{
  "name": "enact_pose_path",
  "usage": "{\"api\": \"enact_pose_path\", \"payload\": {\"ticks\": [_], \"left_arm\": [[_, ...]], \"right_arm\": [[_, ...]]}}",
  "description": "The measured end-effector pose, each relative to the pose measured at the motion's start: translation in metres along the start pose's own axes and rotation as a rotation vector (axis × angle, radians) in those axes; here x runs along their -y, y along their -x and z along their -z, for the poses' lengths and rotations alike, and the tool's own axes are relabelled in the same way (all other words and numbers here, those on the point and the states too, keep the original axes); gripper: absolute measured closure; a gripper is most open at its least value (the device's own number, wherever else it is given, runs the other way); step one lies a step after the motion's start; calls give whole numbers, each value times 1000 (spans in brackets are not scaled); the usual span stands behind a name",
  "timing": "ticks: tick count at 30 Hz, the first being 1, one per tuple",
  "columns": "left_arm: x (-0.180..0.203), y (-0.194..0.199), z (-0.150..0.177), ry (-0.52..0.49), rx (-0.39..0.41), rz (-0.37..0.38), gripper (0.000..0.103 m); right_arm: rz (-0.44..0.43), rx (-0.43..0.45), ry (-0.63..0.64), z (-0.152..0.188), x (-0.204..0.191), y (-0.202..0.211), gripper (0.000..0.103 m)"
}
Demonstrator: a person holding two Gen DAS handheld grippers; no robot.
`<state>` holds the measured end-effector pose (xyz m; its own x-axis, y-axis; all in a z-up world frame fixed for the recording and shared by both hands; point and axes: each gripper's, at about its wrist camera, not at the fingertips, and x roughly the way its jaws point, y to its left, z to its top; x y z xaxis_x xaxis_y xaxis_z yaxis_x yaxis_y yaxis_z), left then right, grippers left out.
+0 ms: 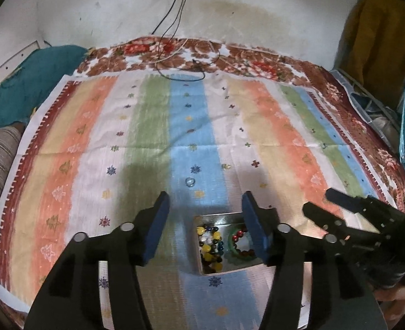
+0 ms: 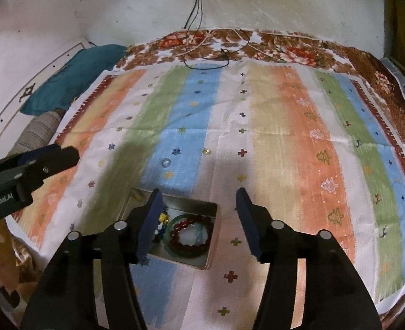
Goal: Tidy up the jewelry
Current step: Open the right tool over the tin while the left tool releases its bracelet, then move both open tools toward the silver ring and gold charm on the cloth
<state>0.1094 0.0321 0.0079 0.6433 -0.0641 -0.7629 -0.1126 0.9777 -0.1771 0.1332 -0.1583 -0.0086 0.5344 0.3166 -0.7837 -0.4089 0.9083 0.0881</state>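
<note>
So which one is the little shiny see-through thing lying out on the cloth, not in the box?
Find the striped cloth spread over the bed, then its middle blue stripe. Just beyond the open metal tin of beads and bracelets lies a small clear glass gem, alone on the blue. Unlike the coloured beads, it is colourless and outside the tin.

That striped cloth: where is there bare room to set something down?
Most of the striped cloth is bare, especially right of the metal tin. The tin is crowded with beads and bracelets; one clear bead lies beyond it.
</note>
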Motion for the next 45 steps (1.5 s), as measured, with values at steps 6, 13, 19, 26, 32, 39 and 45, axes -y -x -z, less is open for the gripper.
{"api": "enact_pose_path", "payload": {"ticks": [6, 13, 19, 26, 32, 39, 45], "left_arm": [[-5, -23, -2, -3, -65, 14, 30], [-8, -44, -7, -8, -110, 2, 27], [-7, -60, -12, -19, -134, 4, 26], [-14, -77, -19, -31, -150, 8, 26], [-16, -97, -21, -71, -175, -5, 26], [-22, -113, -29, -99, -209, -2, 27], [-20, -132, -28, -137, -251, 14, 27]], "right_arm": [[2, -39, 15, -10, 6, -18, 36], [16, -80, 53, -16, 10, -39, 29], [11, -91, 99, -22, 7, -54, 28], [-11, -108, 140, -29, 7, -72, 28], [-24, -111, 189, -33, 4, -84, 28], [-27, -133, 158, -41, 14, -101, 28], [-25, -146, 201, -45, 15, -115, 28]]}}
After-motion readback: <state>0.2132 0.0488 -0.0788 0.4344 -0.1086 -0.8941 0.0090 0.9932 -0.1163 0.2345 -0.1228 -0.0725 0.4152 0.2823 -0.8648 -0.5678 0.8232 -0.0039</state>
